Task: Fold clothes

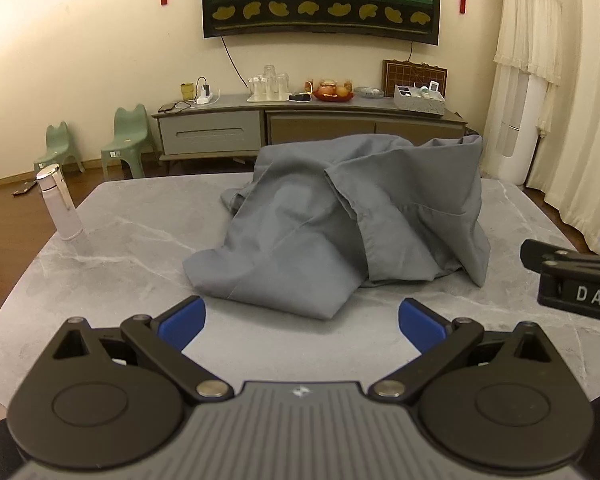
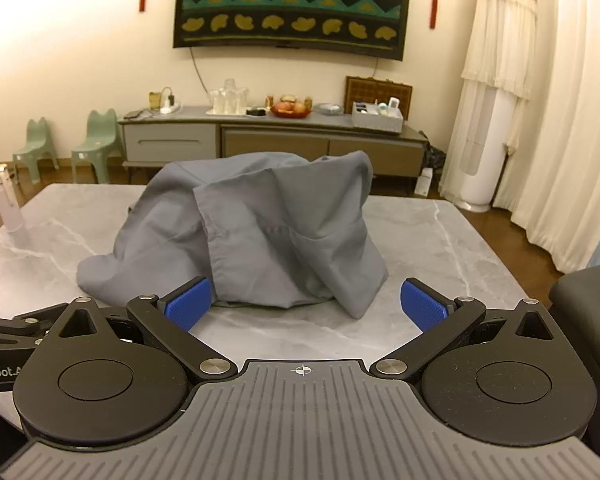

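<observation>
A grey garment [image 1: 340, 224] sits in a rumpled heap on the marble-patterned table [image 1: 120, 248], bunched high toward the far edge with loose flaps draping down its near side — not folded as it lies. The left gripper [image 1: 302, 322] hovers just short of the heap's near hem with its blue-padded jaws spread wide and empty; the right gripper [image 2: 306, 304] does likewise, one pad close to the cloth.

A likely slip: pinching a single layer of the heap would drag hidden folds along and twist the garment rather than open it flat. A sweep of cloth toward the heap's left could also topple the slim white bottle [image 1: 60, 204] standing near the table's edge.

Readable writing — "DAS" on the right gripper's side in the left view, "Robot.A" on the left gripper's in the right view; both are cut off.
</observation>
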Available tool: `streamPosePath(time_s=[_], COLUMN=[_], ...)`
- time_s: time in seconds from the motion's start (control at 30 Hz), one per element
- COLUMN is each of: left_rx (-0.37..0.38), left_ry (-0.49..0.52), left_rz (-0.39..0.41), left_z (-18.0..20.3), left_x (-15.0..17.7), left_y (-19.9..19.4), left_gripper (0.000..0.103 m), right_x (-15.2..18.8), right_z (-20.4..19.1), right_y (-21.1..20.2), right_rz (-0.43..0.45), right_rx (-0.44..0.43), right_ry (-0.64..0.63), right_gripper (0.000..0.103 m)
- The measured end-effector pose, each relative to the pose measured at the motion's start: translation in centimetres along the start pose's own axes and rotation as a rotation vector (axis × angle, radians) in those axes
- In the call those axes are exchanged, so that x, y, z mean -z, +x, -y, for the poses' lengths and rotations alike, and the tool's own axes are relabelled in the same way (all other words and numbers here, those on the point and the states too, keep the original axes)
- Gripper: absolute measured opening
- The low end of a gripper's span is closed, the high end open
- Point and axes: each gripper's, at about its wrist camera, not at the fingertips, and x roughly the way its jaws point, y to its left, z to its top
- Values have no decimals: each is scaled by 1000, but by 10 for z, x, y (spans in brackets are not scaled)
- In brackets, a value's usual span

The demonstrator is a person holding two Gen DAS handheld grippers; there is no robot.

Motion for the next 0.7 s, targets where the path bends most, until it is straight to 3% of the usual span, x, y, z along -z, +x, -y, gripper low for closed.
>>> streamPosePath(time_s=[0.17,0.4,0.7], left_rx=[5,-34,-35], left_ry=[-14,54,42], left_rz=[38,22,-4], left_z=[-14,-1,-4], left_x=[5,12,11], left_y=[2,12,18], left_gripper=[103,103,103], right_x=[0,2,6], right_z=[-2,-1,-6], right_y=[1,6,5], right_rz=[-1,8,48], right_rx=[-1,-19,-55], right_ry=[-3,27,29], right_gripper=[103,103,103])
